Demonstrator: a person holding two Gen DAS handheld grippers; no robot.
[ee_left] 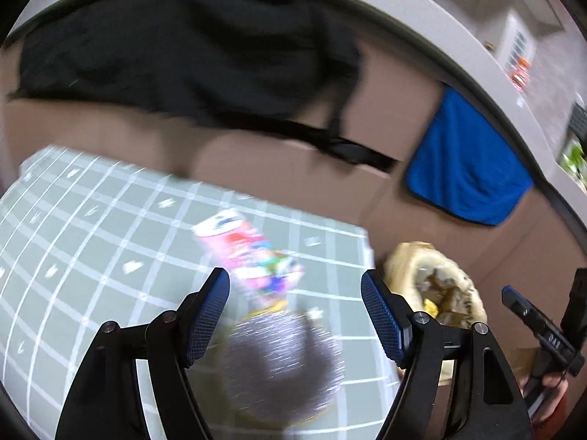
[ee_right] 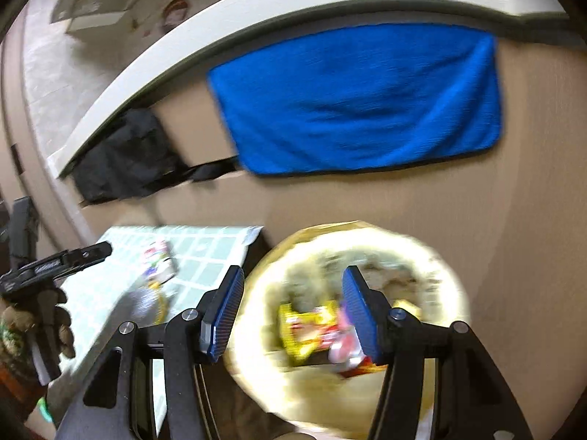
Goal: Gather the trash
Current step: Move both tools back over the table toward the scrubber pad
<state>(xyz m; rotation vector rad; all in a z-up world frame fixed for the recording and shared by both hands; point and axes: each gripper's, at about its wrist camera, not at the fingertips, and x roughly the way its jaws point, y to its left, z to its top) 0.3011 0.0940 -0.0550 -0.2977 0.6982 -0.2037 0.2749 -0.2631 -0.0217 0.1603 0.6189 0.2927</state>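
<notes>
Cream bag: your round pale trash bag (ee_right: 433,256) sits open beside the checked green mat (ee_left: 110,242).
Inside: yellow wrapper (ee_right: 304,326), red-white wrapper (ee_right: 343,352).
Mat: pink wrapper (ee_left: 249,253), silver foil packet (ee_left: 279,363).
Left gripper (ee_left: 295,311): jaws apart, empty.
Right gripper (ee_right: 293,311): jaws apart, over bag.

Two tools (ee_left: 295,311), one blue cloth (ee_right: 356,99), one checked mat (ee_left: 110,242), one bag (ee_right: 433,256).
</notes>
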